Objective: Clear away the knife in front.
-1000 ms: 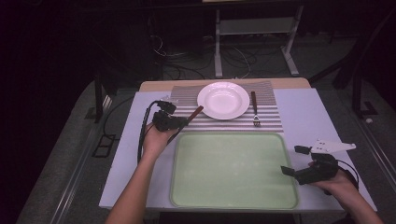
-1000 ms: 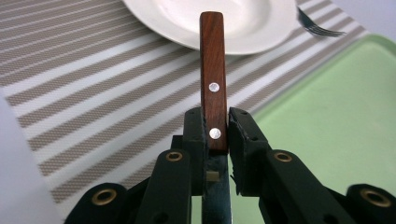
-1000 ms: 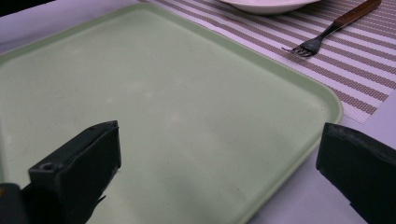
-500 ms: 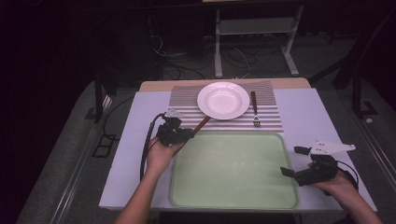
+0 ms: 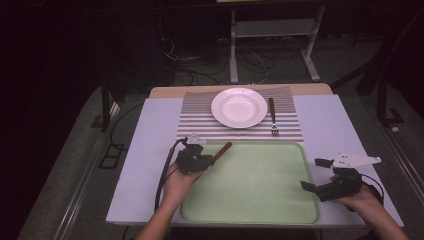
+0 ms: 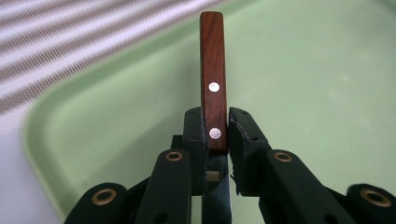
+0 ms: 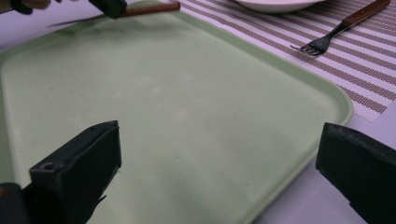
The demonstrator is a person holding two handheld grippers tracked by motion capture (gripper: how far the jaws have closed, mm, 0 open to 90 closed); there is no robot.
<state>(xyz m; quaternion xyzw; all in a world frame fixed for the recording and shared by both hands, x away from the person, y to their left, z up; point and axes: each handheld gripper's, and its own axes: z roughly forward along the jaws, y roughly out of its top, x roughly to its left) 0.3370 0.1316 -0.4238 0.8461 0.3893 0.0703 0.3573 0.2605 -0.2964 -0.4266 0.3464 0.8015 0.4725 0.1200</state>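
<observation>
A knife with a reddish wooden handle is held over the far left corner of the green tray. My left gripper is shut on the handle's lower end, with the handle pointing away toward the striped placemat. In the right gripper view the knife shows at the top left, its thin blade trailing behind the left gripper. My right gripper stands wide open at the tray's right edge, with nothing between its jaws.
A white plate sits on the placemat at the table's far side. A wooden-handled fork lies to its right. A white cloth covers the table around the tray.
My left gripper has carried the knife from the placemat beside the plate toward me and to the right, over the tray's far left corner. The right gripper has stayed put.
</observation>
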